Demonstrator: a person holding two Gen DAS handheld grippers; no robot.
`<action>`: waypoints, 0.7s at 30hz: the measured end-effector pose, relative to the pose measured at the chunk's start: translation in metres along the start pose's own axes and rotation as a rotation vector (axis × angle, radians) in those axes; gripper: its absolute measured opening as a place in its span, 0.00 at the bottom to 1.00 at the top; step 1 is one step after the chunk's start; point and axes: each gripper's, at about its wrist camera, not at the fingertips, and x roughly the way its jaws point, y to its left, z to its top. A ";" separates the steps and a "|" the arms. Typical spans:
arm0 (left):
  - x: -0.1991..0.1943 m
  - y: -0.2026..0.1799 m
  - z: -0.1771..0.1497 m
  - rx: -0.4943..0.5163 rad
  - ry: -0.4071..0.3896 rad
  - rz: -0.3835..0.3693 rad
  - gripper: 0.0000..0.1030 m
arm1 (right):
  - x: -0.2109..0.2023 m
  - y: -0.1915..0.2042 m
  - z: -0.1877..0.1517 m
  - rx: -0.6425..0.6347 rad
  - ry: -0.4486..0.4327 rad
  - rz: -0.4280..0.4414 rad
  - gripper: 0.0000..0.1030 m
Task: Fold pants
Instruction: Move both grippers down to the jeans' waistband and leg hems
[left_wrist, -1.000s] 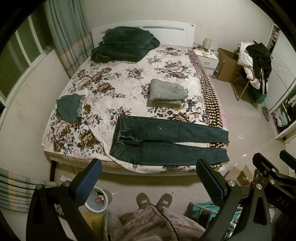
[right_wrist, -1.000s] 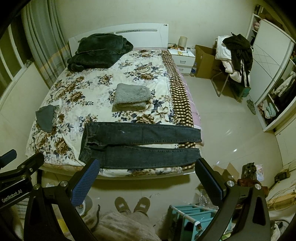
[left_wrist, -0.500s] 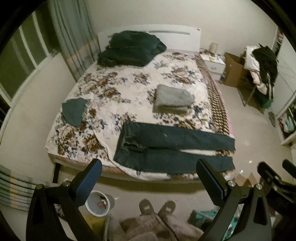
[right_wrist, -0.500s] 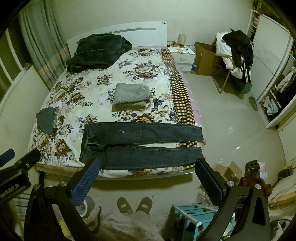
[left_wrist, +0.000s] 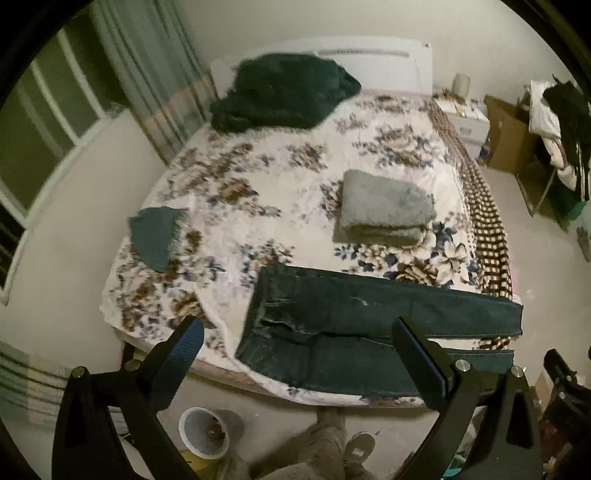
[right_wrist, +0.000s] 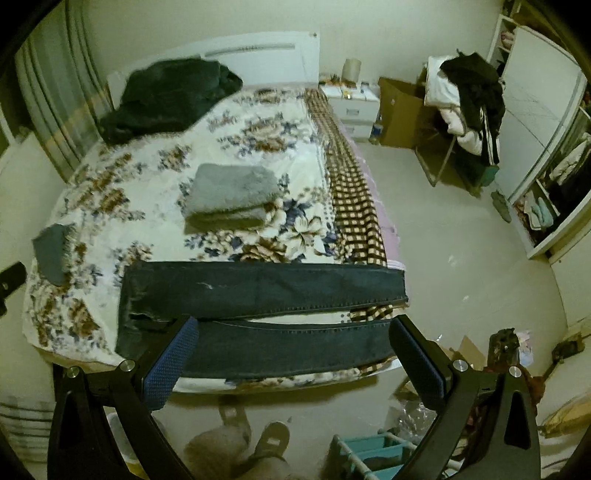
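We see a bed (left_wrist: 229, 206) with a flowered cover filling most of both views. Across its near end lie the jeans (left_wrist: 369, 332), spread flat with both legs side by side. Their long axis runs crosswise to the bed, parallel to the foot edge: the waist points to our left, the leg ends to our right, where they reach the checked strip at the bed's side edge.

Up by the headboard sits a dark green blanket (left_wrist: 280, 96) in a heap. Near the middle of the bed is a folded grey towel (left_wrist: 384, 206), well apart from the jeans. A small teal cloth (left_wrist: 155, 236) lies by the left edge.

Our left gripper (left_wrist: 295, 358) hangs above the foot of the bed with its fingers (left_wrist: 184, 347) wide apart, holding nothing. Our right gripper (right_wrist: 293, 354) does likewise, its fingers (right_wrist: 173, 362) spread and bare, over the nearer leg.
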 end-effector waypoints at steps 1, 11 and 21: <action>0.014 -0.003 0.002 0.006 0.015 0.001 1.00 | 0.021 0.005 0.009 0.000 0.017 -0.004 1.00; 0.165 -0.044 0.034 0.076 0.213 -0.089 1.00 | 0.216 0.021 0.075 0.006 0.172 -0.067 1.00; 0.321 -0.123 0.013 0.386 0.307 -0.061 1.00 | 0.415 0.031 0.084 -0.084 0.349 -0.125 1.00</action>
